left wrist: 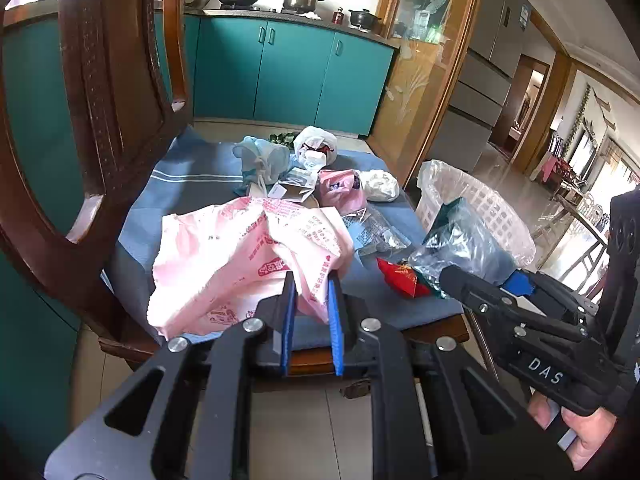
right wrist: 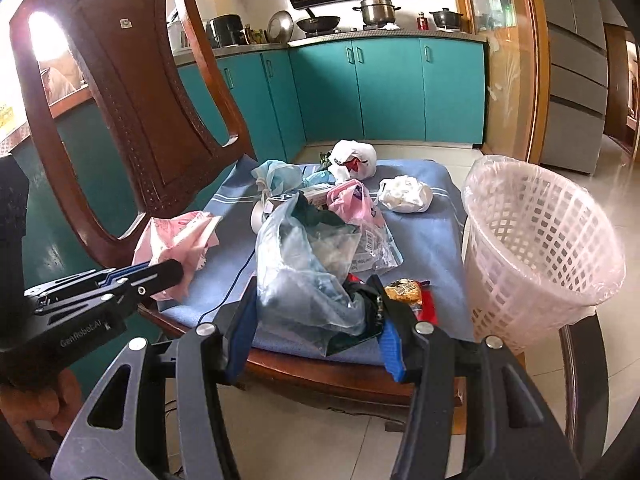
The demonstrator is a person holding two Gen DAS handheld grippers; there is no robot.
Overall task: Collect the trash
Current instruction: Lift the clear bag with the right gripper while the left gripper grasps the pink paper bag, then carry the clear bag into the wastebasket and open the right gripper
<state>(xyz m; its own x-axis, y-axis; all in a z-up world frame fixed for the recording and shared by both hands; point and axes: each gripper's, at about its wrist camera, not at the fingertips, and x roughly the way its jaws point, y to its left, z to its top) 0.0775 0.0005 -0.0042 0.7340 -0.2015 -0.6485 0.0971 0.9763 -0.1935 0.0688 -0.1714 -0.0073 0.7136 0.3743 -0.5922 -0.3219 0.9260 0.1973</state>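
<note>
My left gripper [left wrist: 312, 284] is shut on a crumpled pink plastic bag with red print [left wrist: 224, 256], held over the front left of a chair's blue cushion [left wrist: 192, 184]. The right wrist view shows that gripper [right wrist: 172, 270] at the left with the pink bag [right wrist: 180, 240]. My right gripper [right wrist: 313, 284] is shut on a clear bluish plastic bag with dark contents [right wrist: 300, 252], over the cushion's front edge. A white lattice basket lined with clear plastic [right wrist: 520, 260] stands right of the chair. It looks empty.
More trash lies on the cushion [right wrist: 420, 232]: a white crumpled bag [right wrist: 404, 194], a small pink bag [right wrist: 348, 200], a light blue bag [right wrist: 280, 176], a red wrapper [left wrist: 400, 276]. The wooden chair back [right wrist: 140, 100] rises at the left. Teal cabinets stand behind.
</note>
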